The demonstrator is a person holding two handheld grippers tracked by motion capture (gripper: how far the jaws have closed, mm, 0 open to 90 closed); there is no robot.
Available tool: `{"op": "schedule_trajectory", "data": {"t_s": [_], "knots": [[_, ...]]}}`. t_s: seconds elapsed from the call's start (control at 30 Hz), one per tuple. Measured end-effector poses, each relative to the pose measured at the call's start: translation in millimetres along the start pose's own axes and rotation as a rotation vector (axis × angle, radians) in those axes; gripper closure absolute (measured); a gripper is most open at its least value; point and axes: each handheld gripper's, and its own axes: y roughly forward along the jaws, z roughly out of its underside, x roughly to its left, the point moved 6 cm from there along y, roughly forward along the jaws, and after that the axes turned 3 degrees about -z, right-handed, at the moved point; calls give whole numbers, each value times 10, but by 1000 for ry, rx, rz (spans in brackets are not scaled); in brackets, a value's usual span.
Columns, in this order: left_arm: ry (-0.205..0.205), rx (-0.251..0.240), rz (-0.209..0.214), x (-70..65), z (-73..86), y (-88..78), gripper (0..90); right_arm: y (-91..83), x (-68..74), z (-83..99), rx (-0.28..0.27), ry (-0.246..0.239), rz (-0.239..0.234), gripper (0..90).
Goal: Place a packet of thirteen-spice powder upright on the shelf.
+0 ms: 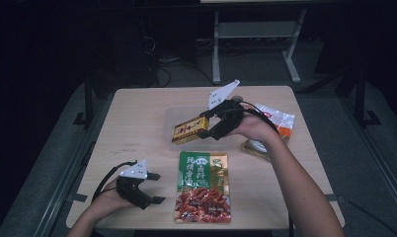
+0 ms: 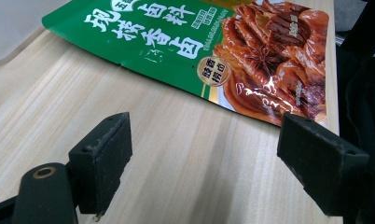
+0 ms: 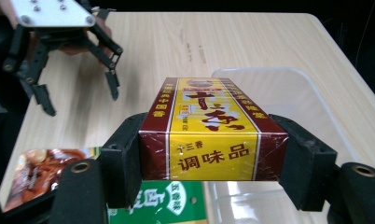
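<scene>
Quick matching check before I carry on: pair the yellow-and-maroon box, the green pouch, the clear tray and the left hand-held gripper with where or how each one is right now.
Things:
1. yellow-and-maroon box
2. green pouch
3. clear tray
4. left hand-held gripper

States:
A. lying flat on the table's near edge
B. jaws open, nothing between them
C. clamped between the jaws of the right hand-held gripper
D. resting on the table, under the lifted box

Pairs: 1-C, 2-A, 3-D, 4-B

Yellow-and-maroon spice box point(image 3: 212, 133), cellophane-wrapped, clamped lengthwise between jaws, raised above clear tray point(image 3: 288, 88).
</scene>
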Motion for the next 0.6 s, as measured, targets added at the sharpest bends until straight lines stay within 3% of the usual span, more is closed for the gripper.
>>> {"op": "schedule_trajectory", "data": {"t_s": [0.43,0.6], "knots": [[1,4,5,0,8,1,175,181,-258,-113,45,4,22,322],[1,3,7,-13,7,1,175,294,-331,-137,93,10,41,322]]}}
